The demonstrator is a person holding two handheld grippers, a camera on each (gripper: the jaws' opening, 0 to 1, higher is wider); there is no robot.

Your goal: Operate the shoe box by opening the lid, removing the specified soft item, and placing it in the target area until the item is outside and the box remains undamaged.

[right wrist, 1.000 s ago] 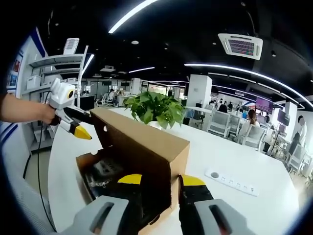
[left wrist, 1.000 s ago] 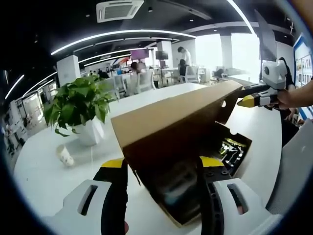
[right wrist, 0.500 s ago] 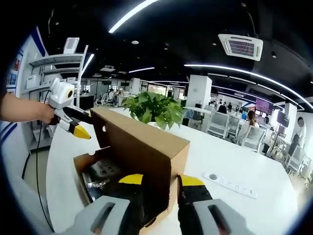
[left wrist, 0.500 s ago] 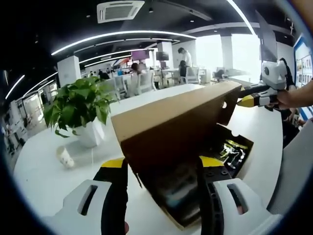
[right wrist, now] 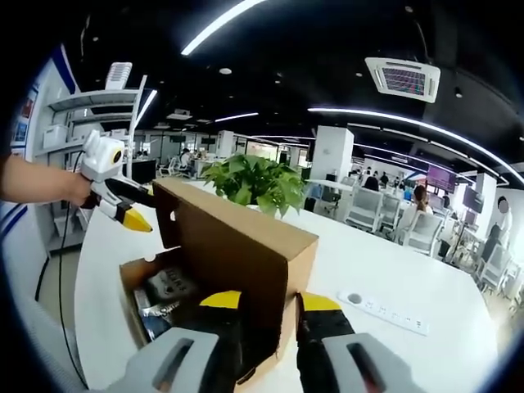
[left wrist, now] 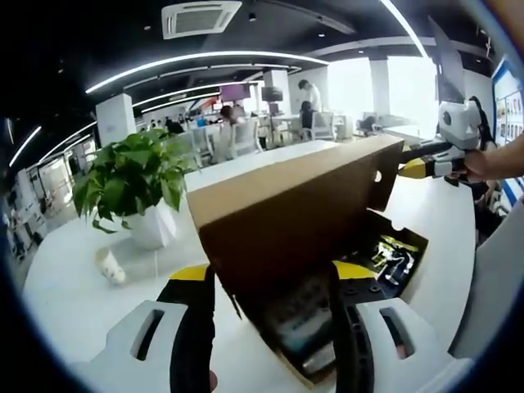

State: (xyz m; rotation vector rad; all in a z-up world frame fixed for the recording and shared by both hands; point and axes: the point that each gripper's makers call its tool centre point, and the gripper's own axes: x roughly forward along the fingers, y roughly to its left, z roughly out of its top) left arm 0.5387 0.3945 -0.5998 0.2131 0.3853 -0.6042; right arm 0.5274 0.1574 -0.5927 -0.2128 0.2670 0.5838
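Higher now, stiff brown cardboard lid (left wrist: 286, 205) between both grippers

Raised cardboard lid (left wrist: 286, 205) between left gripper (left wrist: 273, 286) jaws

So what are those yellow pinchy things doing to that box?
A person is using a tool in each hand to lift the lid of a cardboard shoe box on a white table. The left tool and right tool each pinch one end of the raised lid. The box is open, with dark stuff inside, and nothing is out yet.
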